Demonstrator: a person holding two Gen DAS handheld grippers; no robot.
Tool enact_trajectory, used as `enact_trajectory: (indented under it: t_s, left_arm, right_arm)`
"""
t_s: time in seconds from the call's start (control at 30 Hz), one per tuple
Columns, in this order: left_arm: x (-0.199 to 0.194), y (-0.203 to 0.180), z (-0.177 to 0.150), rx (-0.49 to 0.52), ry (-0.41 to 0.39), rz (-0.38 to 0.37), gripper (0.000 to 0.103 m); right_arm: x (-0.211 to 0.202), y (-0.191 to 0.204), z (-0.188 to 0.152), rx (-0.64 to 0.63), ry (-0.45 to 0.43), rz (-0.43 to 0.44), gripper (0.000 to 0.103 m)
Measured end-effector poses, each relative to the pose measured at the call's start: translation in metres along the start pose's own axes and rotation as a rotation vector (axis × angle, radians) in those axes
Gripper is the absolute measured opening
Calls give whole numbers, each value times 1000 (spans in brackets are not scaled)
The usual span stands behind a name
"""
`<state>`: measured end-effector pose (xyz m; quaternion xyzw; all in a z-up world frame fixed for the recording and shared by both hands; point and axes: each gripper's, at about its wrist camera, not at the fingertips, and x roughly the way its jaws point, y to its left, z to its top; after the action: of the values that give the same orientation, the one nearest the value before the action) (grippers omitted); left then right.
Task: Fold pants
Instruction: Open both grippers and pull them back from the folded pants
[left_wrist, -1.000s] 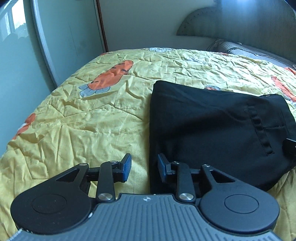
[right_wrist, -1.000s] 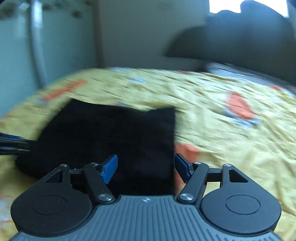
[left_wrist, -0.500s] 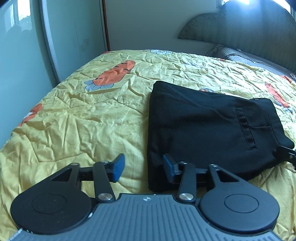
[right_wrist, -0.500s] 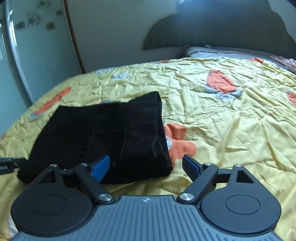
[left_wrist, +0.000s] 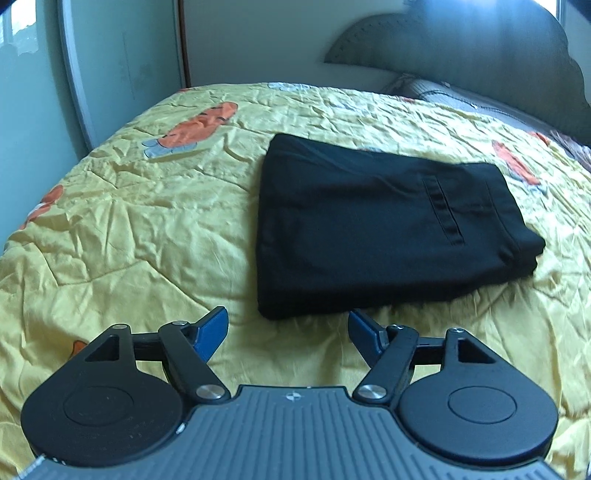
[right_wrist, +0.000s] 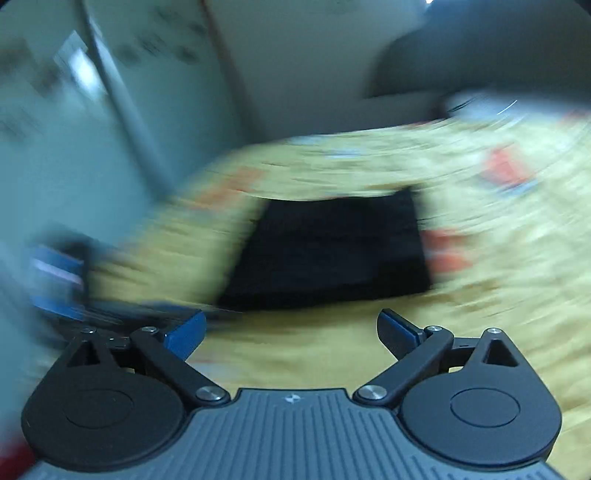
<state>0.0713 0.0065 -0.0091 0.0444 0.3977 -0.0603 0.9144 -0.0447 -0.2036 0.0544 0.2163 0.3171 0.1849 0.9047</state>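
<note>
The black pants (left_wrist: 369, 225) lie folded into a compact rectangle on the yellow bedspread (left_wrist: 140, 229), a back pocket slit showing on top. My left gripper (left_wrist: 288, 332) is open and empty, just short of the pants' near edge. In the right wrist view, which is blurred by motion, the pants (right_wrist: 332, 251) lie ahead and my right gripper (right_wrist: 291, 328) is open and empty, short of their near edge. The left gripper (right_wrist: 62, 280) shows as a blue and black blur at the left.
The bedspread has orange carrot prints (left_wrist: 199, 125). A grey headboard (left_wrist: 461, 48) and a pillow (left_wrist: 443, 92) are at the far end. A pale wardrobe door (left_wrist: 122, 62) stands along the bed's left side.
Both grippers have opened wider and pulled back from the pants, which now lie free on the bed. The right gripper is moving fast, blurring its view.
</note>
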Motion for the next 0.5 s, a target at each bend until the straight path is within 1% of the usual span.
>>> enact_trajectory:
  t_s: [0.03, 0.07, 0.1, 0.13, 0.17, 0.23, 0.27, 0.3, 0.33, 0.5]
  left_arm:
    - [0, -1, -2, 2, 2, -3, 75]
    - [0, -1, -4, 3, 3, -7, 75]
    - [1, -2, -6, 4, 4, -12, 75]
    - [1, -3, -7, 6, 5, -16, 75]
    - [1, -4, -9, 8, 6, -18, 75]
    - [2, -8, -12, 19, 4, -21, 75]
    - [2, -9, -14, 26, 1, -22, 75]
    - [3, -10, -15, 32, -2, -22, 76]
    - [3, -12, -17, 39, -6, -21, 76]
    - [5, -13, -20, 37, -24, -19, 79]
  right_arm:
    - [-5, -4, 2, 76, 4, 139, 101]
    - [-8, -8, 3, 131, -3, 228, 103]
    - [-10, -10, 4, 152, -22, 238, 103]
    - [-10, -10, 4, 135, -42, 179, 103]
    - [-6, -8, 3, 98, -53, 70, 103]
    - [11, -6, -1, 25, -33, -203, 103]
    - [20, -6, -4, -15, -17, -290, 103]
    - [28, -8, -9, -48, -10, -334, 103]
    - [33, -10, -13, -66, -3, -354, 103]
    - [51, -23, -24, -85, 16, -414, 103]
